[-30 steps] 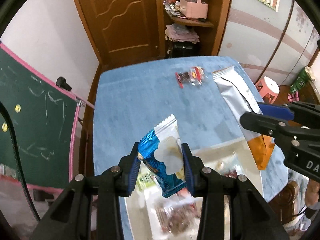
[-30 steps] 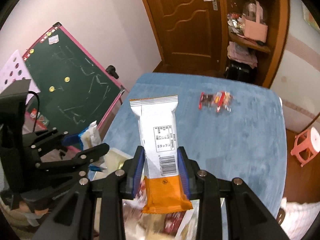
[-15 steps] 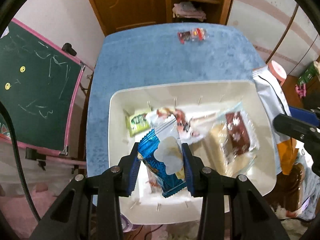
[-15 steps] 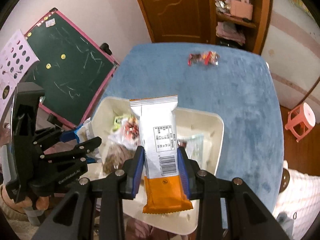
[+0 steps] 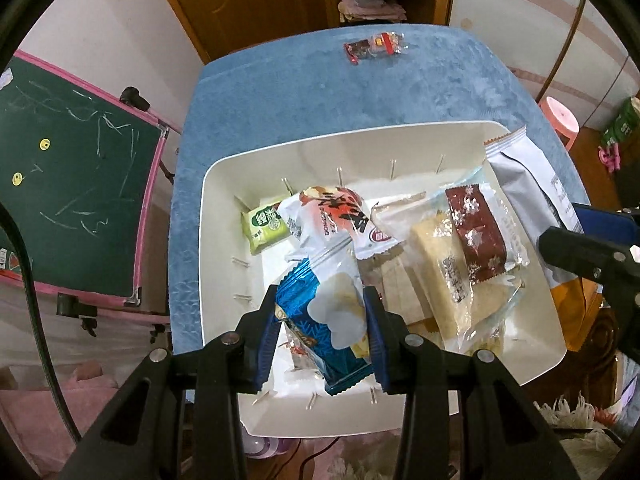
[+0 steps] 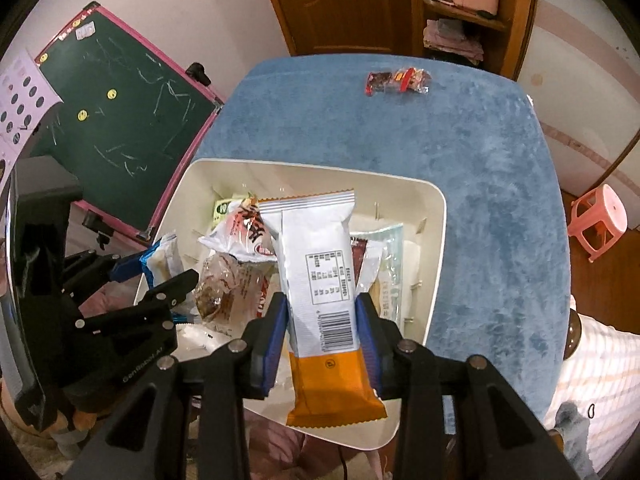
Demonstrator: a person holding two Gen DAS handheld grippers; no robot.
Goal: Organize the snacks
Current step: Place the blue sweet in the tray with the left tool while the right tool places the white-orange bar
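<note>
Left gripper (image 5: 323, 334) fingers clamped on blue snack pack (image 5: 320, 320) over white bin (image 5: 224, 184); right gripper (image 6: 321, 338) fingers clamped on orange-silver packet (image 6: 320, 272), also above bin. Red candy pack (image 6: 396, 81) lies far on worktop (image 6: 488, 184).

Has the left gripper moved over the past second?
Yes. The left gripper, shut on the blue packet, came back from over the blue table to above the white bin.

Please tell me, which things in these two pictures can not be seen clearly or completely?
- Left wrist view: the blue snack packet in the left gripper hides the white bin floor beneath it.
- Left wrist view: the right gripper is cut off by the frame edge.
- Right wrist view: the silver-and-orange packet in the right gripper covers the snacks behind it.
- Both views: print on the small red candy pack is too small.
</note>
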